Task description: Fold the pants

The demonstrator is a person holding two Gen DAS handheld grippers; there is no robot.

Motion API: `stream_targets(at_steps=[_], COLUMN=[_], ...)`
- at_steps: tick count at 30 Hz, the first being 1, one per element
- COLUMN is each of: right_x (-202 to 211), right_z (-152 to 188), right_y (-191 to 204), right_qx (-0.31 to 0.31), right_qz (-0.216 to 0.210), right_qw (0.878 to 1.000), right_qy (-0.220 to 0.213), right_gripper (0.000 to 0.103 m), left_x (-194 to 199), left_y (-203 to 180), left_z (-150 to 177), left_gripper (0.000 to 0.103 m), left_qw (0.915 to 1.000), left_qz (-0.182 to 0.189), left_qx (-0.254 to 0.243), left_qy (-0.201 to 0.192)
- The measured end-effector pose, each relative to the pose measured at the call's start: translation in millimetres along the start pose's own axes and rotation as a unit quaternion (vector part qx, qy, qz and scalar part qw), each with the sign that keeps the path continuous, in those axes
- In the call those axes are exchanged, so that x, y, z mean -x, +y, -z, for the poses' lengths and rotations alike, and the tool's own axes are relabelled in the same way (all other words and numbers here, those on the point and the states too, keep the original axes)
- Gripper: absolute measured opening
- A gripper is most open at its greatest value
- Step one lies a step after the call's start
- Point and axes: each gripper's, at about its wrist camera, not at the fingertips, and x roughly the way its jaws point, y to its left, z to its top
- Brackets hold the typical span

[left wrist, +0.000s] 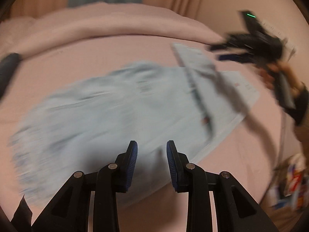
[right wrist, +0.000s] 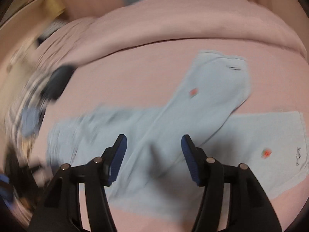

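Jaws of both grippers parted, empty, above blurred pale-blue pants

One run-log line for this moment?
pants: on bed, one leg crossed over | left gripper: open, empty | right gripper: open, empty

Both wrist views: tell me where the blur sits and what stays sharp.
Left wrist view: the pants are smeared by motion, the right gripper streaks at upper right, while the left gripper is crisp and open. Right wrist view: blur is heaviest at the left edge, the pant leg is clearer, and the open fingers are sharp over the pink bed.
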Motion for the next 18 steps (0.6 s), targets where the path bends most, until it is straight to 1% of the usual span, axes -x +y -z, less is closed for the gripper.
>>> stream_targets(at_steps=[3, 4, 6, 8, 11, 13, 14, 15, 16, 17, 18], right_x=[-32, -44, -70, -98, -127, -143, -152, -155, -157, -156, -152], right_z=[-55, -68, -96, -119, -136, -139, -138, -137, -135, -133, -133], right_y=[-19, -22, -24, -27, -32, -33, -34, -34, -32, -31, -32], right_qx=[-0.055, -0.064, -0.072, -0.075, -0.081, -0.078, -0.074, -0.070, -0.055, -0.046, -0.049], right_qz=[0.001, 0.006, 0.032, 0.066, 0.103, 0.122, 0.125, 0.129, 0.147, 0.147, 0.127], right_qw=[0.998, 0.997, 0.994, 0.991, 0.986, 0.983, 0.982, 0.981, 0.981, 0.982, 0.985], right_qy=[0.034, 0.046, 0.070, 0.089, 0.104, 0.116, 0.125, 0.125, 0.116, 0.110, 0.102], right_gripper=[0.059, 0.059, 0.059, 0.058, 0.058, 0.058, 0.054, 0.045, 0.025, 0.007, 0.005], left_x=[-36, -46, -72, -92, -117, -126, -128, -129, -130, -130, -131], left_y=[-32, -40, -55, -66, -77, -79, -79, -81, -83, -84, -87], left_z=[-27, -35, -48, -56, -65, -75, -78, -81, -82, -81, -80], left_gripper=[0.029, 0.029, 0.029, 0.029, 0.029, 0.029, 0.027, 0.015, 0.007, 0.005, 0.005], left_qw=[0.9990, 0.9984, 0.9964, 0.9945, 0.9934, 0.9934, 0.9937, 0.9942, 0.9944, 0.9943, 0.9946], left_qz=[0.042, 0.050, 0.072, 0.083, 0.077, 0.082, 0.081, 0.077, 0.074, 0.076, 0.072], left_qx=[-0.016, -0.021, -0.027, -0.037, -0.053, -0.046, -0.042, -0.041, -0.042, -0.042, -0.043], left_qy=[0.009, 0.013, 0.034, 0.053, 0.067, 0.065, 0.065, 0.063, 0.062, 0.063, 0.061])
